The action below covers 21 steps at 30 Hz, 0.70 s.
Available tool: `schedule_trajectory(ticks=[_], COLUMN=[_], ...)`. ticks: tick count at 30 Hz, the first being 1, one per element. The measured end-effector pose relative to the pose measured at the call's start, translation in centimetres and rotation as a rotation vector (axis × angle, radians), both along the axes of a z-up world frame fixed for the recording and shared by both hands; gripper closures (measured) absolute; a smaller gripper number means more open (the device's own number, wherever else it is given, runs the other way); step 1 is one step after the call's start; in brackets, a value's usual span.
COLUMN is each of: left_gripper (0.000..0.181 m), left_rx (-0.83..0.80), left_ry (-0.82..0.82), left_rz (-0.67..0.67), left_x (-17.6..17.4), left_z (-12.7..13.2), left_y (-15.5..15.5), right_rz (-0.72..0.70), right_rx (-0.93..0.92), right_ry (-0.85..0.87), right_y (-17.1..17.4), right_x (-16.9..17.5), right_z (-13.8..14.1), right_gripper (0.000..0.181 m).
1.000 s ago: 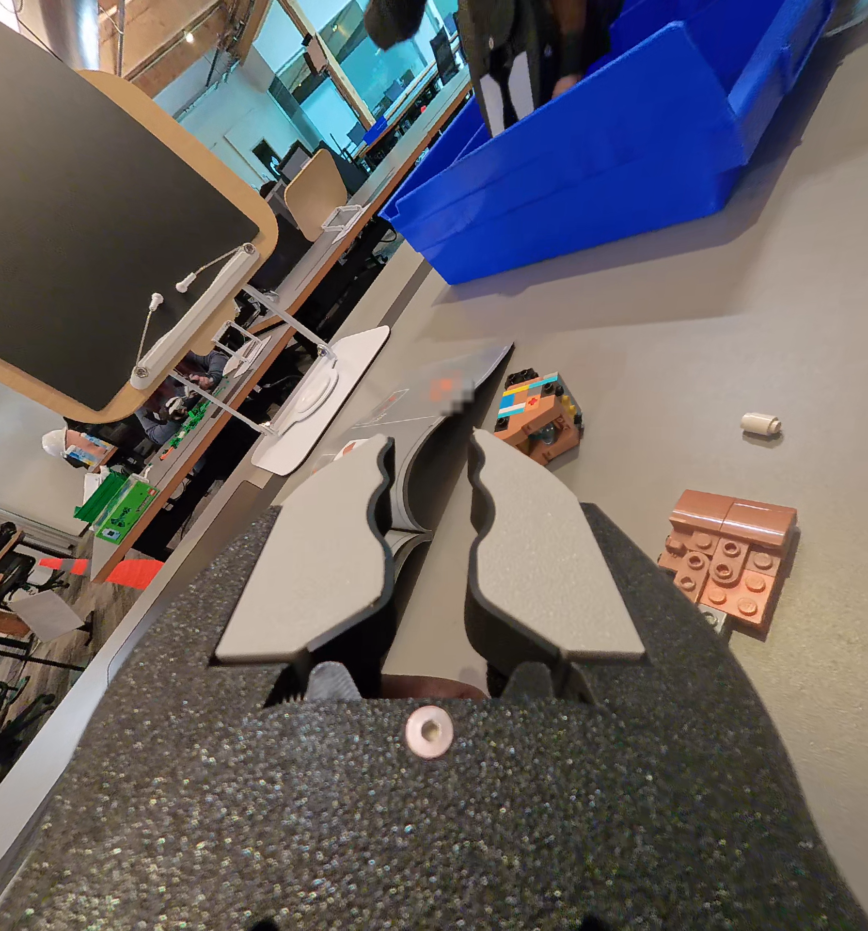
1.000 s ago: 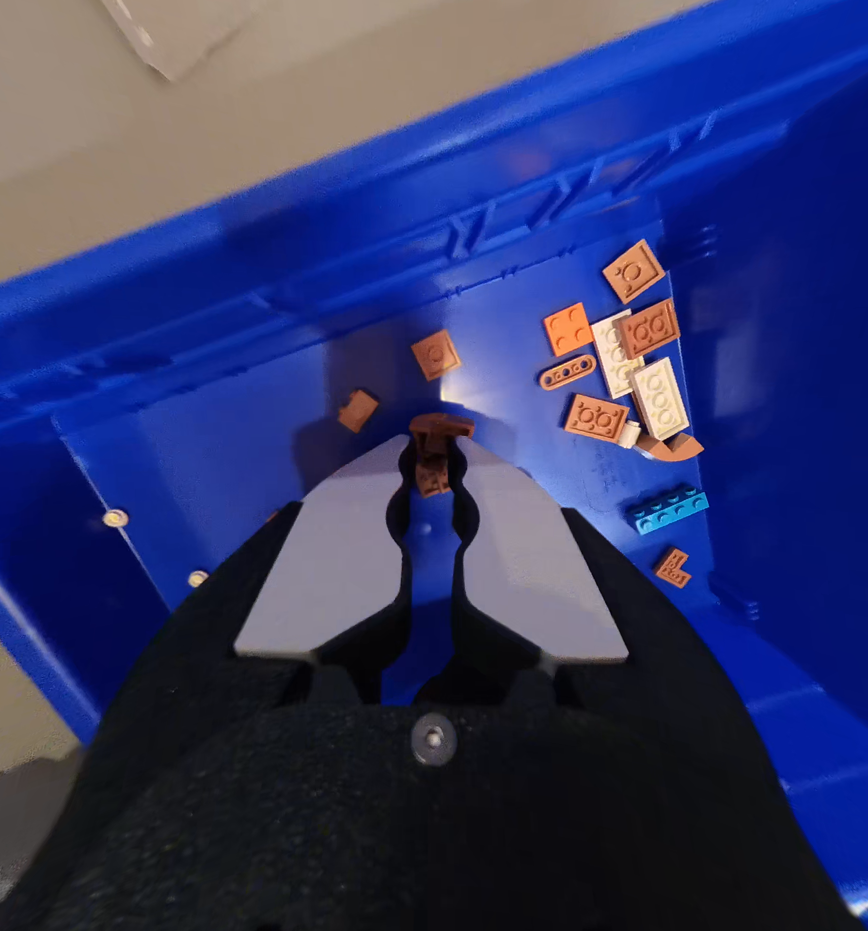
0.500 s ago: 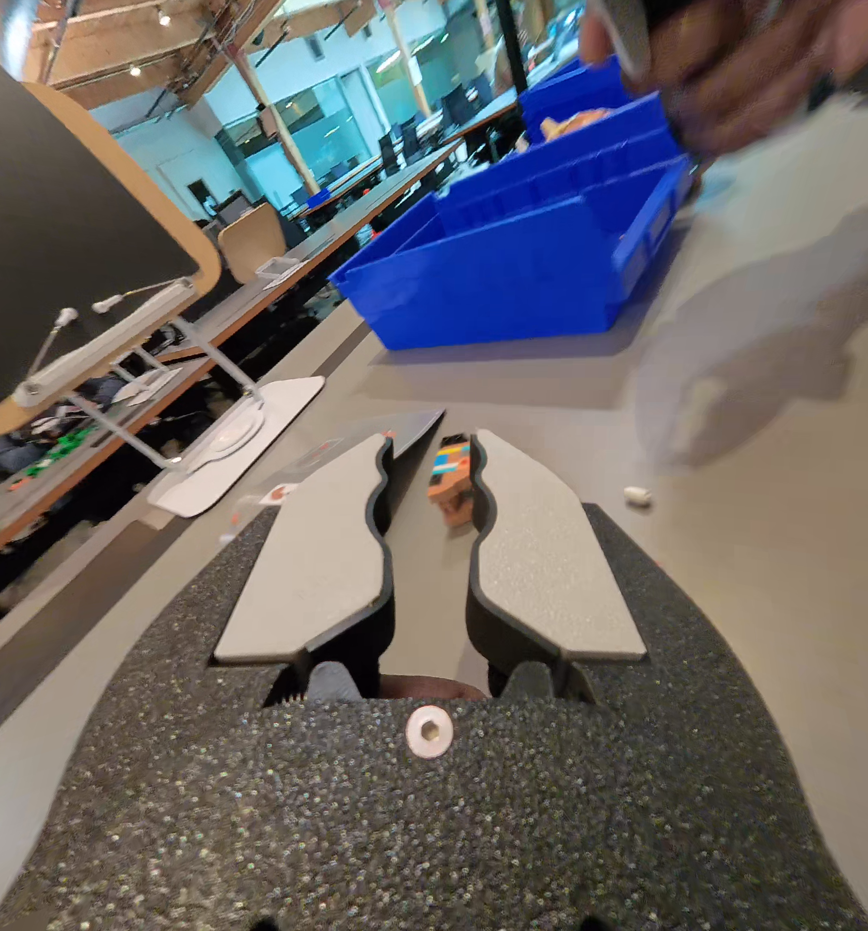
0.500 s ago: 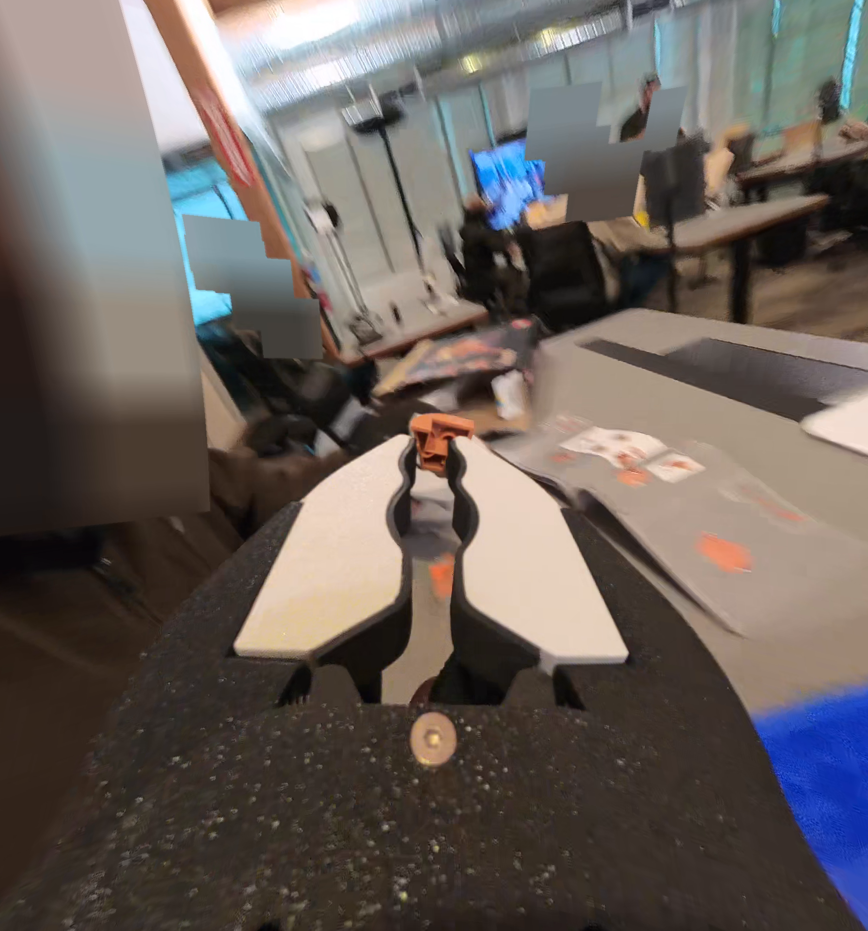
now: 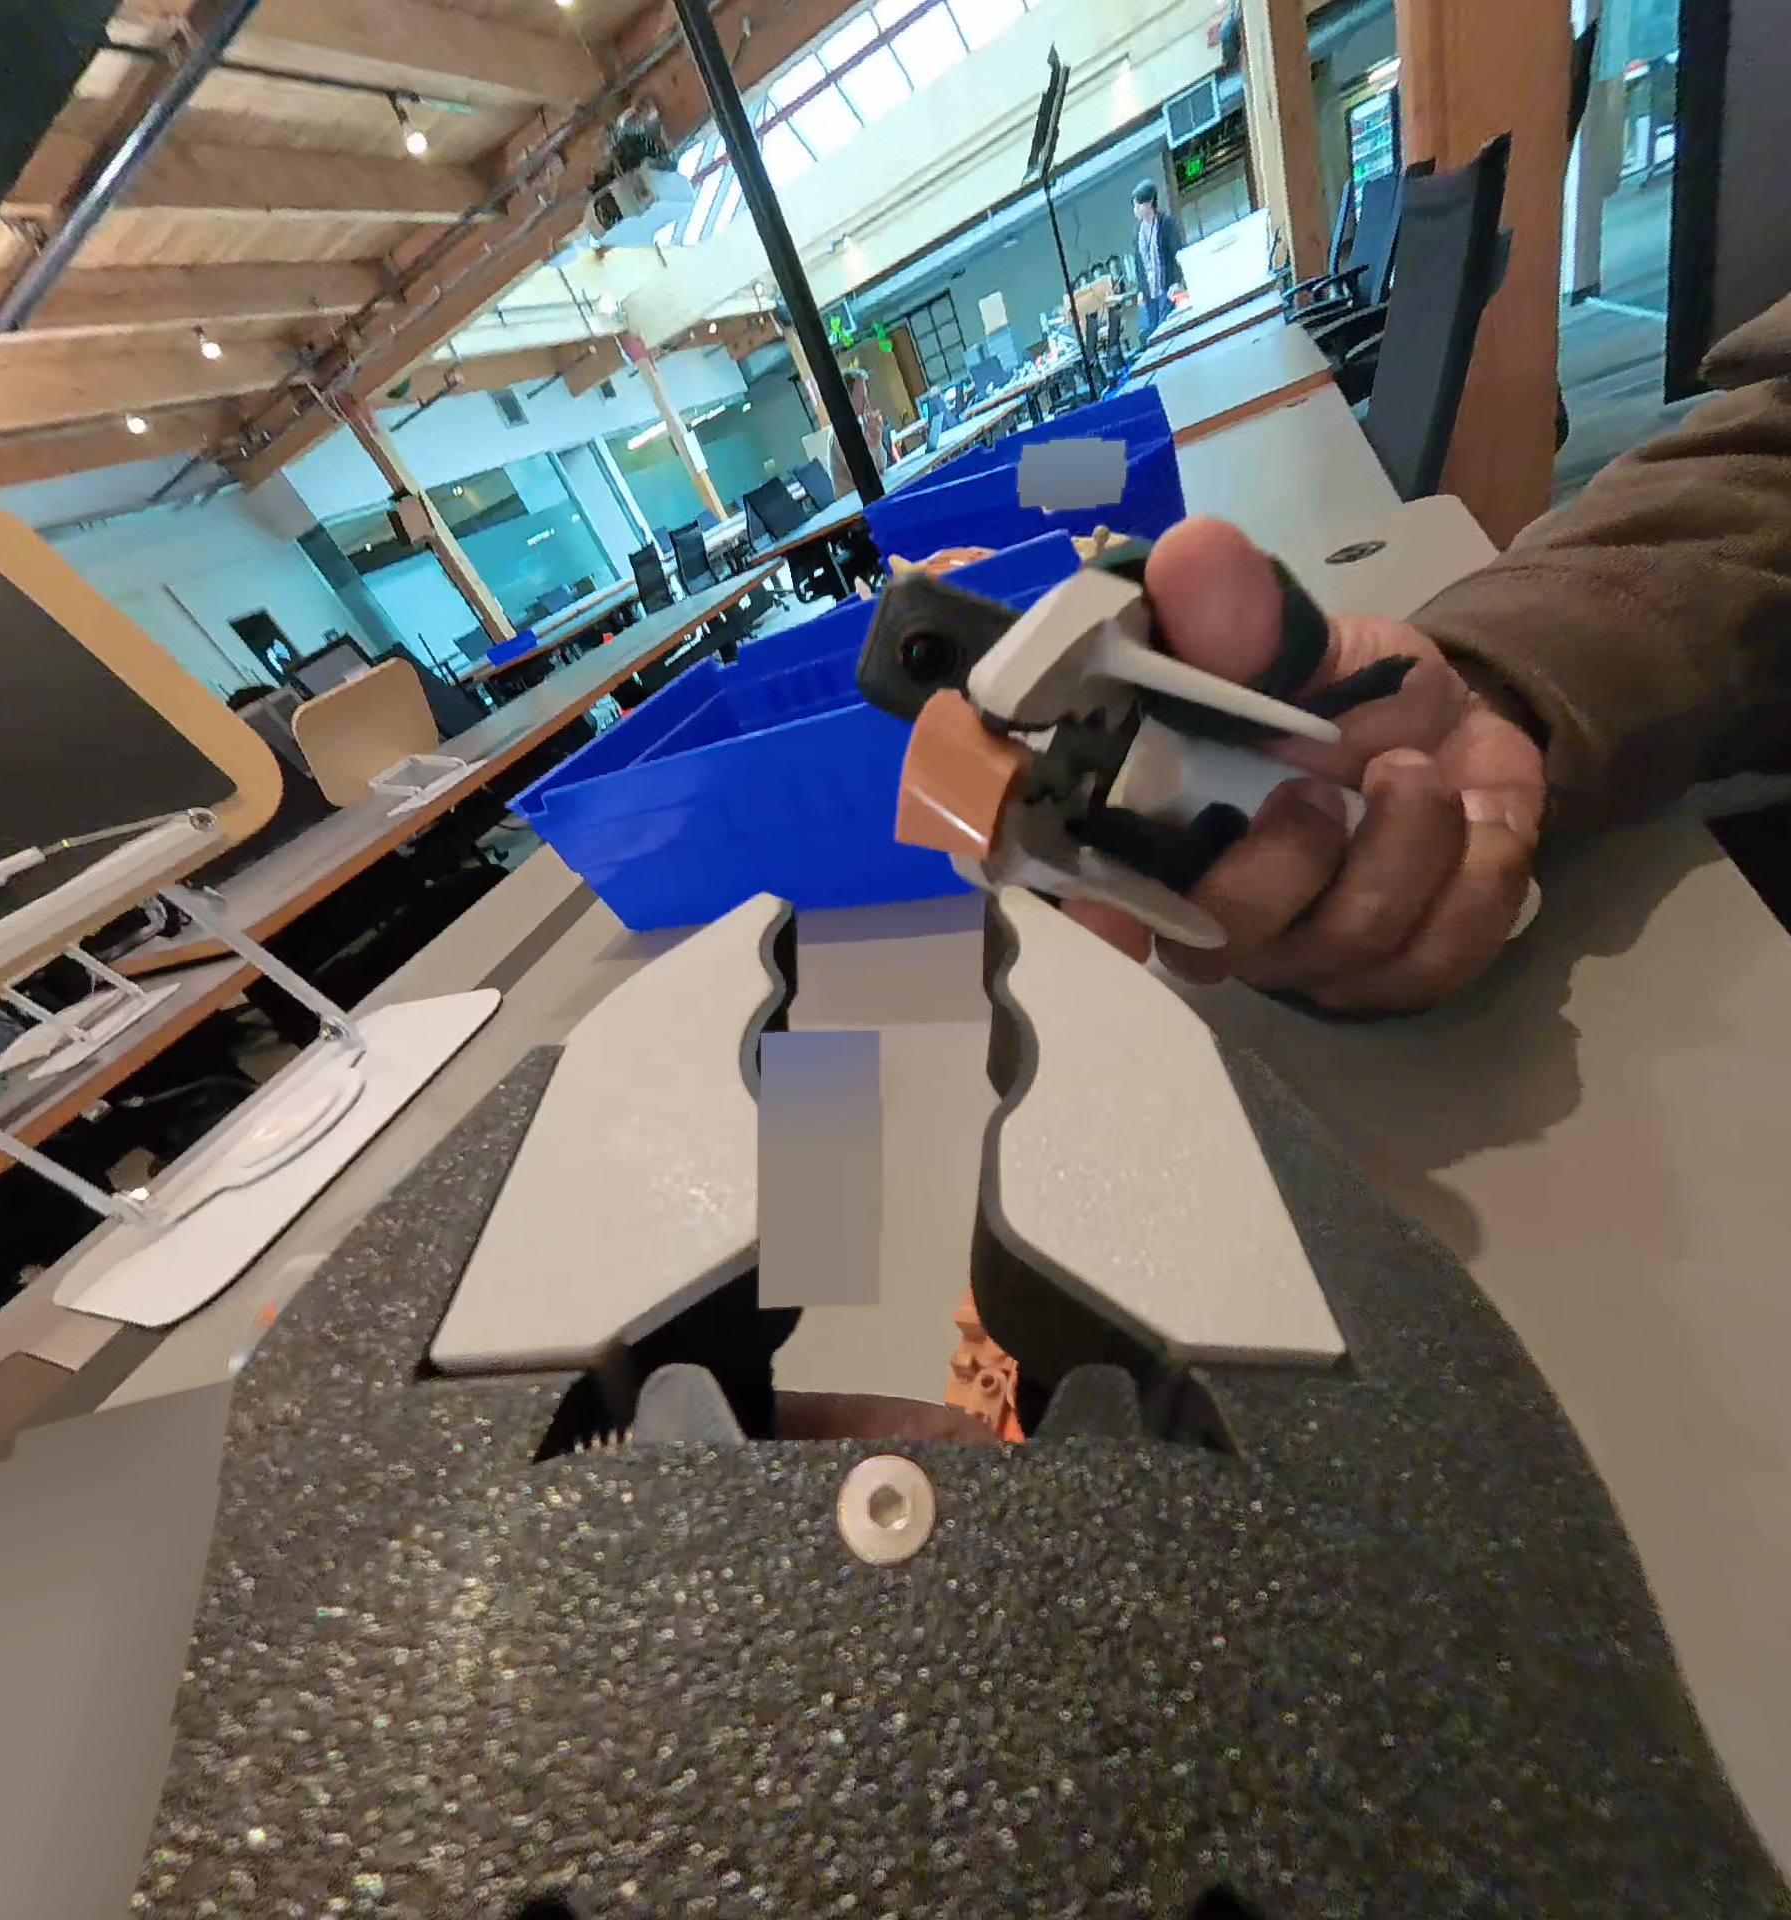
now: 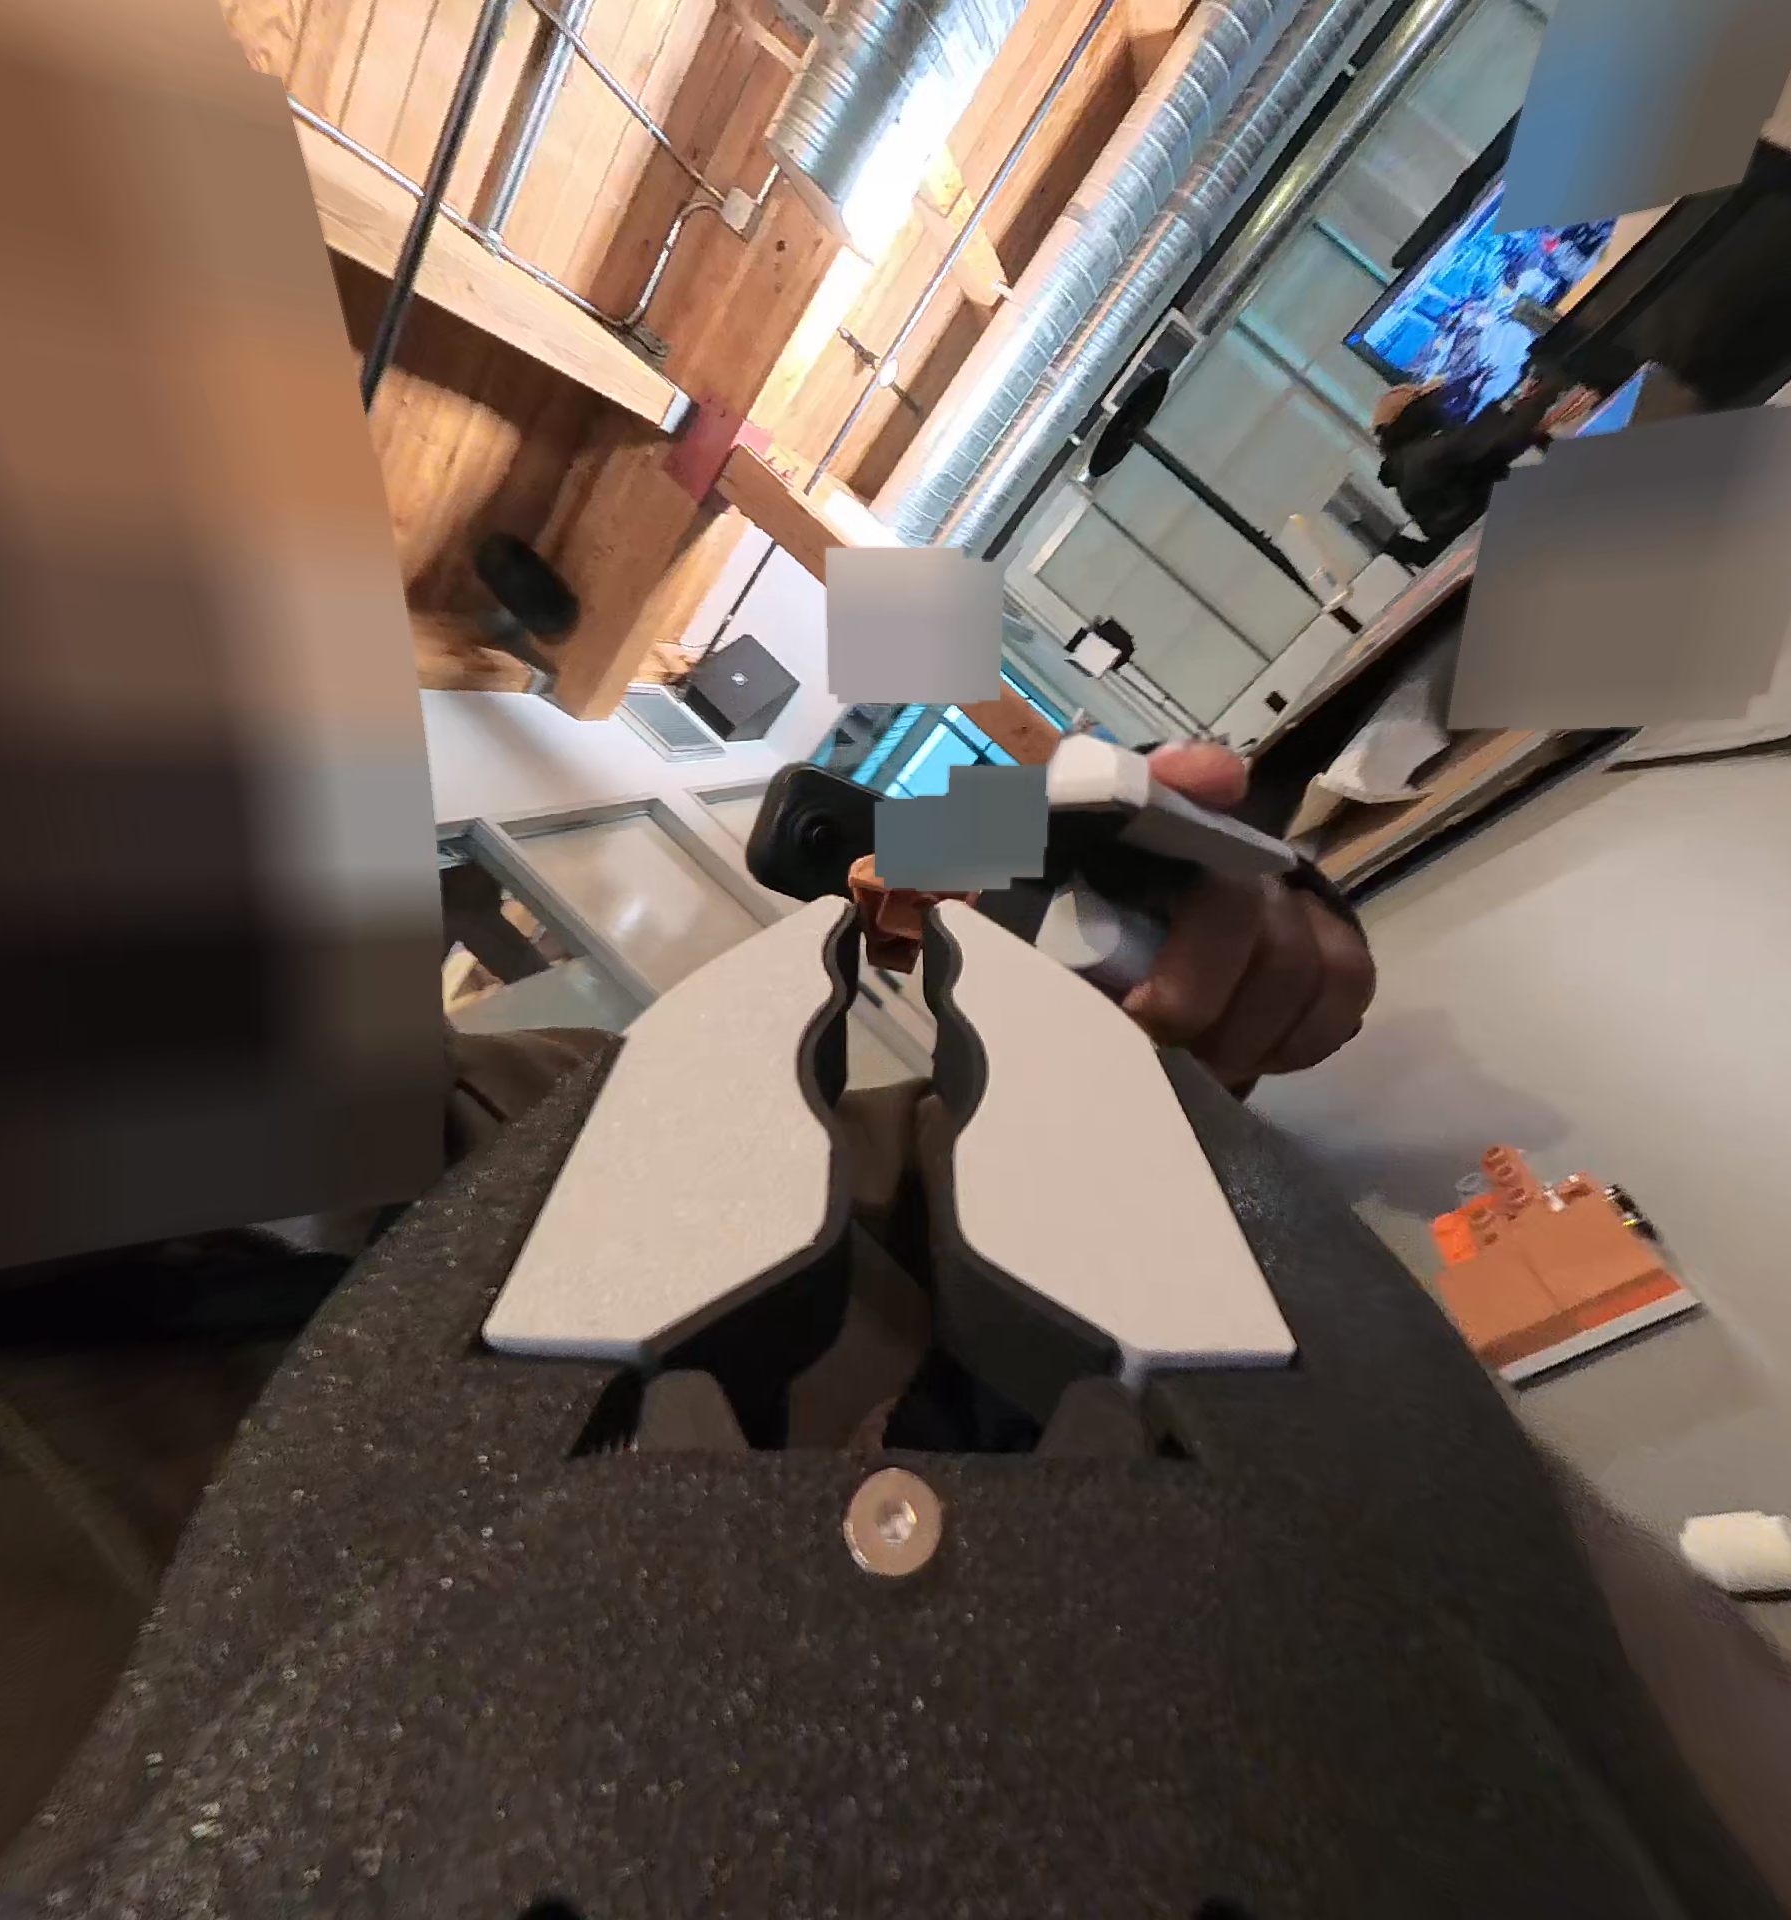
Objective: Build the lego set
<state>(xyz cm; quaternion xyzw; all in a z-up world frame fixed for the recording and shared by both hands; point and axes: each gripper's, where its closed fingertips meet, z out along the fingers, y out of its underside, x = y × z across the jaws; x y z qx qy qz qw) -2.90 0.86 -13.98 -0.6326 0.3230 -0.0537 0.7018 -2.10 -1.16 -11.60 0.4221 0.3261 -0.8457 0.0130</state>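
right tool [image 6: 889,914] is clamped on a small brown lego piece [image 6: 893,927], pinched right at the tips so most of the piece sticks out past them. my guess: that's so the free end can be pressed onto sthg w/o the fingers getting in the way. it's lifted off the surface [image 6: 1597,997] and tilted up twd the ceiling, as if to look the piece over or hand it across.

left tool [image 5: 889,914] has its fingers apart w/ nothing visible btwn the tips, though a blurred patch hides part of the gap. it hangs low over the grey surface, facing the right one, prob ready to steady or take the piece.

left wrist view shows what the right can't: the piece from the side [image 5: 958,774], a brown curved slope shape, held by the tool in the person's hand [image 5: 1390,821], w/ blue bins [image 5: 766,810] behind. a bit of orange-brown build [image 5: 984,1371] peeks low by its right finger; can't tell if it's touching.

right wrist view adds the partly built brown and orange lego plate assembly [image 6: 1556,1278] lying flat on the surface well off to the side, a small white cylinder piece [image 6: 1748,1579] nearer the cam, and the left tool gripped in the other hand [image 6: 1255,977]. likely next: bring the piece down to that assembly.
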Motion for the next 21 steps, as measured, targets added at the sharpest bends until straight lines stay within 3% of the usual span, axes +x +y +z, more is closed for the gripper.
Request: schedule_trajectory(ticks=[8,13,21], left_gripper=[0.149,0.162,0.162], left_rx=[0.064,0.111,0.057], left_ry=[0.1,0.135,0.217], left_rz=[-0.052,-0.066,-0.064], left_x=[1.3,1.8,1.8], left_z=[-0.2,0.1,-1.1], left_y=[-0.6,-1.2,-1.1], right_rz=[0.079,0.082,0.027], right_rx=[-0.08,-0.075,0.072], right_ry=[-0.028,-0.051,-0.103], right_y=[-0.6,-0.7,0.1], right_x=[0.2,0.1,0.3], right_z=[-0.7,-1.2,-2.2], right_gripper=[0.17,0.17,0.165])
